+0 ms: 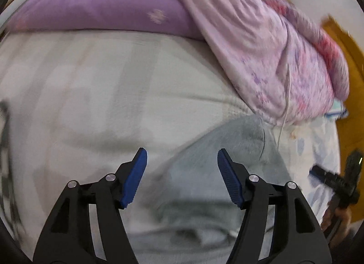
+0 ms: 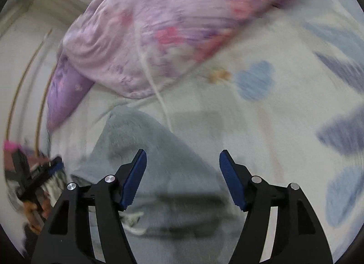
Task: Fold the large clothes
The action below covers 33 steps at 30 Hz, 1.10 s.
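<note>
Left wrist view shows the grey garment (image 1: 218, 173) lying on the bed (image 1: 91, 86), under and just beyond the left gripper (image 1: 182, 161), whose jaws are spread with nothing between the blue pads. In the right wrist view the same garment (image 2: 154, 155) runs from the near edge up toward the middle, and the right gripper (image 2: 183, 161) hangs over it with its jaws likewise apart and empty, touching no cloth that I can see. The garment looks soft, limp and fairly thick, perhaps fleece or knit; it should be light enough to lift but will sag and drag, and a thick layer may slip from a shallow pinch. The best hold, I judge, is at an edge or corner, one gripper each side, taking a full fold of cloth deep between the pads. It is plain pale grey, rumpled, with a darker seam or crease near its far end. A pink flowered quilt (image 1: 273, 55) is heaped beyond it, and a purple pillow (image 1: 95, 7) lies at the far left. Both pictures are blurred.
</note>
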Each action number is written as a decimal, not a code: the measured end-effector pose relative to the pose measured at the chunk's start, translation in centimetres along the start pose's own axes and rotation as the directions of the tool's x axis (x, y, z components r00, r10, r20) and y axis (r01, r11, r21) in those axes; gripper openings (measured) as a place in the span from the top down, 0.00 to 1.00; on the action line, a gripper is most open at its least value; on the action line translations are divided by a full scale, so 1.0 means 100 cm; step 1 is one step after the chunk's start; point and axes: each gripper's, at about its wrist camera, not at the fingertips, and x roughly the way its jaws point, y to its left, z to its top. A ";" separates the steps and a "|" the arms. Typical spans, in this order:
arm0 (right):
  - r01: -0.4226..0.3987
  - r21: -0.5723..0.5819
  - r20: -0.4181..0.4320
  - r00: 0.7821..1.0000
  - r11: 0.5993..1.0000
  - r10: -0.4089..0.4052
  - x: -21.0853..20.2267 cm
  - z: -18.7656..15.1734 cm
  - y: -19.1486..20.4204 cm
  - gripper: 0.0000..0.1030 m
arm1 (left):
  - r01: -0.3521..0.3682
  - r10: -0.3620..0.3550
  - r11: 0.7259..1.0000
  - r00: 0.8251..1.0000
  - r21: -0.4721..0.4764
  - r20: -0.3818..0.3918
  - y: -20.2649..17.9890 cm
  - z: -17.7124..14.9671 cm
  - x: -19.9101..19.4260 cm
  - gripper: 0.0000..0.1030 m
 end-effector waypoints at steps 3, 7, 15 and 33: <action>-0.023 -0.121 -0.052 0.999 0.992 0.017 0.036 0.014 0.035 0.38 | -0.004 0.007 1.000 0.994 0.029 -0.108 -0.023 0.008 0.048 0.36; 0.032 -0.239 -0.070 0.996 0.971 -0.050 0.075 0.025 0.056 0.38 | -0.066 0.082 0.993 0.983 0.101 -0.162 -0.039 0.013 0.088 0.36; 0.005 -0.247 -0.103 0.994 0.969 -0.031 0.104 0.020 0.058 0.96 | -0.116 0.137 0.973 0.986 0.197 -0.097 -0.057 0.002 0.098 0.95; 0.027 -0.333 0.235 0.970 0.943 0.056 -0.091 -0.193 0.112 0.96 | -0.036 -0.020 0.979 0.962 0.199 0.273 -0.058 -0.174 -0.128 0.96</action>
